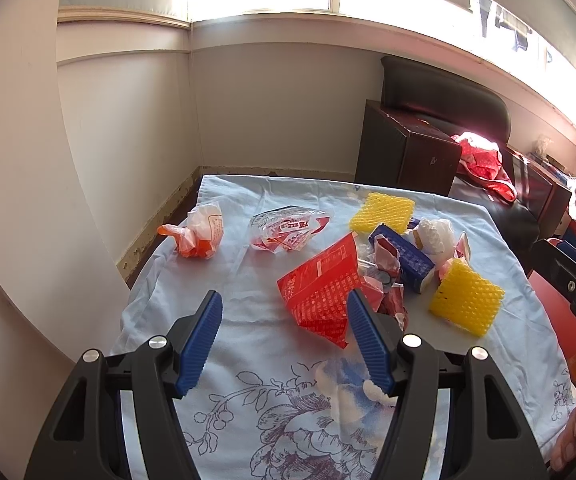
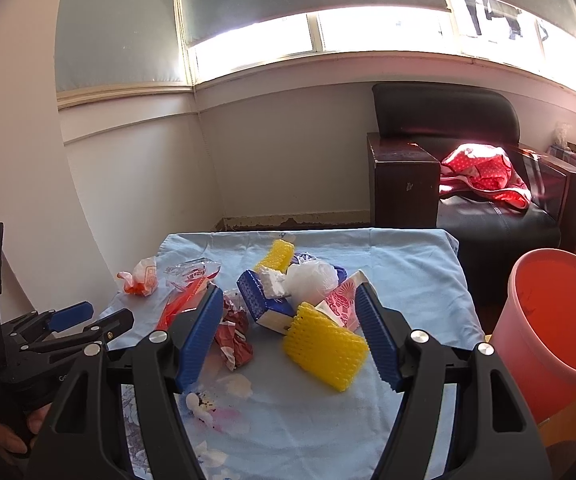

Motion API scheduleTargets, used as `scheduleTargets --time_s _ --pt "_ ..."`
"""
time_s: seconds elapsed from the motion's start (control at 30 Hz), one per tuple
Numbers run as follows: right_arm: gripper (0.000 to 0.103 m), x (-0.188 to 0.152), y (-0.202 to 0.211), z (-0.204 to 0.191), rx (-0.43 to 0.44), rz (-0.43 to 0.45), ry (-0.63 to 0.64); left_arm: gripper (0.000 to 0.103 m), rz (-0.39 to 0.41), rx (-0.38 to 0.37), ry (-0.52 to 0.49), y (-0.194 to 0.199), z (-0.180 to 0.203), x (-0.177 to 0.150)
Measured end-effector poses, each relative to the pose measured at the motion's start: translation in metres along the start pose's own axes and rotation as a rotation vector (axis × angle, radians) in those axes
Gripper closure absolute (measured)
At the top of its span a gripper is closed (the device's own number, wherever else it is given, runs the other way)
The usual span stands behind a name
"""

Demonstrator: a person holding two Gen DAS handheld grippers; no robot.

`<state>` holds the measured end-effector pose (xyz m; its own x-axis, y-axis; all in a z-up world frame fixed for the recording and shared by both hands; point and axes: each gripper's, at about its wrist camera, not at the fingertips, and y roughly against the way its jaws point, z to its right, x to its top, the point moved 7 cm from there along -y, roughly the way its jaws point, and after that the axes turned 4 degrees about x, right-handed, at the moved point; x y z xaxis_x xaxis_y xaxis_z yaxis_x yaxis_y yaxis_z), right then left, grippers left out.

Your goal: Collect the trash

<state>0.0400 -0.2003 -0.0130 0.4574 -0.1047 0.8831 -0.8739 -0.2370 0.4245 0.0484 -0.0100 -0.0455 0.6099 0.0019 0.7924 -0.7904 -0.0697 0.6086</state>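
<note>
My left gripper [image 1: 284,320] and my right gripper [image 2: 289,320] both hung released, jaws spread wide and holding nothing, above the blue cloth-covered table [image 1: 248,360]. The trash lay in a loose heap at the centre of both frames; the pink bin [image 2: 555,320] stood at the lower right of the right wrist view, just off the table edge.

My worry was the material. The red foil wrapper [image 1: 319,296] was thin and slick, likely to slide from ribbed pads, and the yellow foam net [image 2: 325,350] was springy and could squash and pop free. The crumpled orange-and-white bag [image 1: 200,232], at centre left, was limp film; a pinch there might snag the cloth too. Pulling one piece from the tangled heap could drag the blue carton [image 2: 264,300] off the edge.
</note>
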Motion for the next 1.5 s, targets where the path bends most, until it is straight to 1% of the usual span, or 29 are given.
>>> scheduleTargets --time_s 0.03,0.13,1.07,1.37,1.5 --pt "0.034 -0.0007 -0.0008 0.0007 -0.002 -0.004 -0.003 0.039 0.002 -0.001 0.001 -0.0067 -0.0077 0.0010" --pt "0.034 -0.0026 -0.0019 0.0020 -0.002 -0.009 -0.010 0.039 0.000 -0.003 0.004 -0.0076 -0.0086 0.0027" --pt "0.034 -0.0059 -0.0040 0.0025 0.006 -0.012 -0.022 0.039 -0.002 -0.010 0.008 -0.0068 -0.0083 -0.0003" --pt "0.034 -0.0070 -0.0057 0.0041 -0.001 -0.023 -0.029 0.038 -0.009 -0.041 0.005 -0.0072 -0.0078 -0.0015" --pt "0.034 -0.0093 -0.0091 0.0072 -0.004 -0.040 -0.034 0.038 -0.023 -0.075 0.008 -0.0115 -0.0076 -0.0036"
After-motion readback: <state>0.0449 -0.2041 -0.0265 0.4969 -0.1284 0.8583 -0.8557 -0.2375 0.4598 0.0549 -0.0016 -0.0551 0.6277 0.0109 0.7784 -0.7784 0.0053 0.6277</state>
